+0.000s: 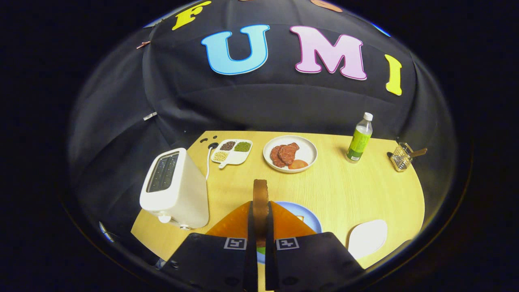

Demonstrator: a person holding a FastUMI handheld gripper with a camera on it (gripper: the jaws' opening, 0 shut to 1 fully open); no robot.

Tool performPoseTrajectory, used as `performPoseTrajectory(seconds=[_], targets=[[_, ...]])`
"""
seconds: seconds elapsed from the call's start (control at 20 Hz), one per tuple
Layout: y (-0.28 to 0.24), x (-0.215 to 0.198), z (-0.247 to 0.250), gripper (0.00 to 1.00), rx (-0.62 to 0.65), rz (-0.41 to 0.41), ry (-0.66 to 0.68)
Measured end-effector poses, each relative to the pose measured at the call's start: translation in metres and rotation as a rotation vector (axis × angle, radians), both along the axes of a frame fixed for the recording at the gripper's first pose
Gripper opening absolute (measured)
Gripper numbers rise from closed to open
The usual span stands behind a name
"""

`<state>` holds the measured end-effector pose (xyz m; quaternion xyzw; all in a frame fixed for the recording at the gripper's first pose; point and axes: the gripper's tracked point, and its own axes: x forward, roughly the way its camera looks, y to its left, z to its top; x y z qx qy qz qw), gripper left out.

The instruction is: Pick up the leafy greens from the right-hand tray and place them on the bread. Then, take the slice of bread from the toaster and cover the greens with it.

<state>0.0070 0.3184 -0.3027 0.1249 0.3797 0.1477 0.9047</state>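
Note:
My gripper [260, 213] is shut on a slice of bread [260, 194], held upright and edge-on, so its brown crust stands between the fingers and its orange-brown faces spread to either side. Under the slice lies a blue plate [306, 215], mostly hidden by the bread and the fingers. A small patch of leafy greens [261, 250] shows low in the gap between the fingers, over the plate. The white toaster [174, 190] stands to the left of the fingers with dark slots on top. To the right of the plate is the white right-hand tray [367, 237], with nothing on it.
Beyond the fingers sits a white plate [308, 152] of red meat slices. Left of it is a divided dish [232, 152] of beans and seeds. A green-labelled bottle [360, 138] and a wire basket [401, 156] stand at the far right of the wooden table [357, 190].

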Motion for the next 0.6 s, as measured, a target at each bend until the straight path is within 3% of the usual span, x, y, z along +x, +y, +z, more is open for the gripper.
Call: performPoseTrajectory(seconds=[0.35, 0.6], targets=[[0.016, -0.008, -0.046, 0.12, 0.176, -0.082, 0.085], [-0.019, -0.007, -0.082, 0.12, 0.157, -0.146, 0.137]])
